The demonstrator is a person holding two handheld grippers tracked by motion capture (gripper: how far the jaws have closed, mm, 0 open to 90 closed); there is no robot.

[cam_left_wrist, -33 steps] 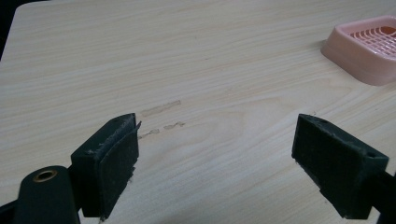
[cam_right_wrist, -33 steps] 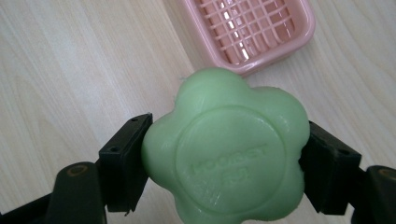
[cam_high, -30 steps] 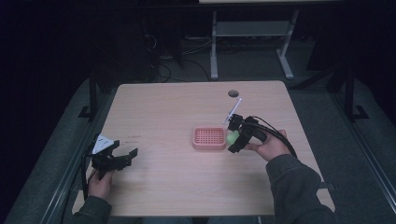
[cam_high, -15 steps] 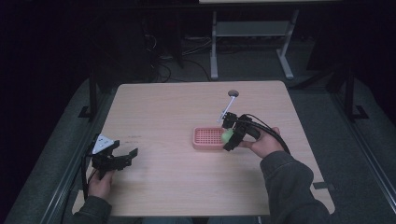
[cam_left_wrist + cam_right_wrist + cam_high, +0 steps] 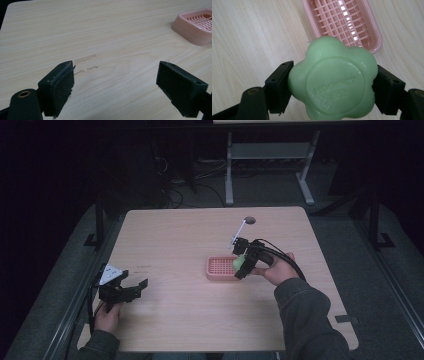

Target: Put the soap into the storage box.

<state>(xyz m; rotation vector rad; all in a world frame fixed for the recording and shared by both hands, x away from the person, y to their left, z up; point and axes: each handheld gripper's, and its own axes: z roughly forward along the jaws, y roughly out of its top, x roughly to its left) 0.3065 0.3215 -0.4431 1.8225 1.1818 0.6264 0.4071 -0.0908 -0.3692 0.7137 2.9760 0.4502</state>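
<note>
A green flower-shaped soap (image 5: 333,81) is clamped between the jaws of my right gripper (image 5: 240,265), held above the right end of a pink slatted soap dish (image 5: 220,268) near the table's middle. The soap (image 5: 238,263) hangs over the dish's right edge in the high view; the dish (image 5: 342,22) lies just beyond it in the right gripper view. My left gripper (image 5: 131,289) rests near the table's front left corner, open, with bare wood between its pads (image 5: 60,86). The dish (image 5: 196,23) is far off to its upper right.
The light wooden table (image 5: 175,240) has a round grommet hole (image 5: 249,220) near its far edge. A white stick (image 5: 237,233) rises from the right gripper. Faint scuff marks (image 5: 85,58) lie on the wood ahead of the left gripper. Dark floor and a metal desk frame (image 5: 270,155) lie beyond.
The right gripper with the soap has shifted slightly left and forward, over the dish's right end. The left gripper has stayed still.
</note>
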